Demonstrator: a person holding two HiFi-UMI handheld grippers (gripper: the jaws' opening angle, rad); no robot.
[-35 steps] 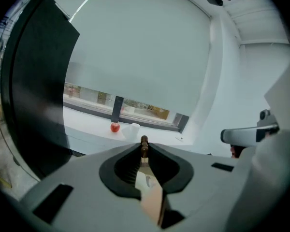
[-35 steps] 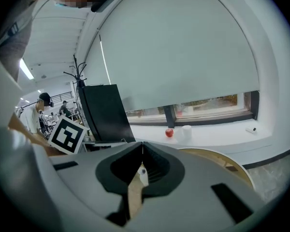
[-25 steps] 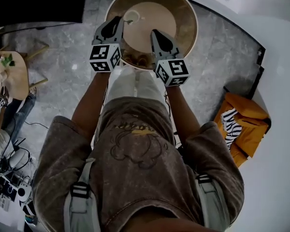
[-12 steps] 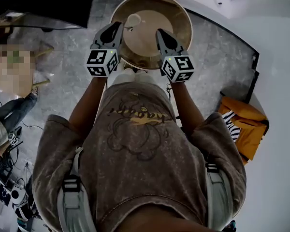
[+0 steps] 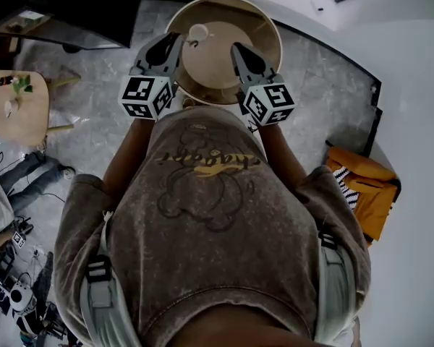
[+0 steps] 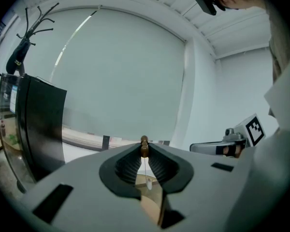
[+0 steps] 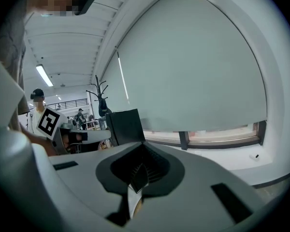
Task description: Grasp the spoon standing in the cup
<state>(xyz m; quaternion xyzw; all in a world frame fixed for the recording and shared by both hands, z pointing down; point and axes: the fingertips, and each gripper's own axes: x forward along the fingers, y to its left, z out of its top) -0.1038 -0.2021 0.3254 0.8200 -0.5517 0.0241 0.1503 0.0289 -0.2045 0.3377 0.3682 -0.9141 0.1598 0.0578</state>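
Observation:
A white cup (image 5: 198, 32) stands on the round wooden table (image 5: 269, 45). My left gripper (image 5: 175, 39) hovers just left of the cup. In the left gripper view its jaws are shut on a small brown tip (image 6: 144, 147). A thin pale stem hangs below the tip to a white oval; this looks like the spoon. The head view is too small to show the spoon. My right gripper (image 5: 236, 48) is over the table's near half, to the right of the cup. Its ribbed pads (image 7: 150, 164) meet with nothing between them.
An orange bag (image 5: 363, 188) lies on the floor at the right. A small wooden side table (image 5: 14, 108) stands at the left. A black panel (image 6: 38, 124) and a coat stand (image 6: 23, 42) rise beyond the table. White curved wall behind.
Both grippers have come up toward the head camera and look larger. They stay side by side over the table's near edge. The jaws have not changed.

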